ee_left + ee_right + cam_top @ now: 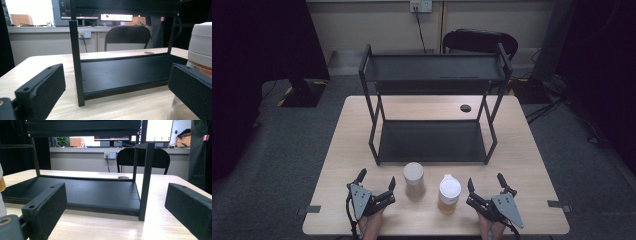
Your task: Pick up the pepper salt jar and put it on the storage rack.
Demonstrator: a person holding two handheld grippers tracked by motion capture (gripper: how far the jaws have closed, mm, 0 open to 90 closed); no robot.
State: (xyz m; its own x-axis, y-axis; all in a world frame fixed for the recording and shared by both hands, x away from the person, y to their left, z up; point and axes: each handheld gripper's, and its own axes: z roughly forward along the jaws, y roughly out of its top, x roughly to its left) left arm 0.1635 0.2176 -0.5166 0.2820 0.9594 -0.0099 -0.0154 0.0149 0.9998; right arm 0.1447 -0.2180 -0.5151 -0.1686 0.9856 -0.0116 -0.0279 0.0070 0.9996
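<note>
Two containers stand near the table's front edge: a jar with a beige lid [413, 173] and, to its right, a bottle with a white cap [450, 189] and amber contents. Left of the jar rests my left gripper [376, 179], open and holding nothing. My right gripper [485, 180] sits open and unloaded to the right of the bottle. In the left gripper view the jar [201, 47] rises just beyond the right jaw, outside the gap of the gripper [117, 85]. In the right gripper view the gripper [115, 207] faces the rack, with a sliver of the bottle [1, 187] at the left edge.
A black two-tier metal rack [432, 142] stands mid-table behind the containers, its corner posts [76, 65] [145, 182] close ahead of each gripper. A cable hole [465, 108] sits at the back right of the table [532, 165]. A dark chair [479, 40] is behind the table.
</note>
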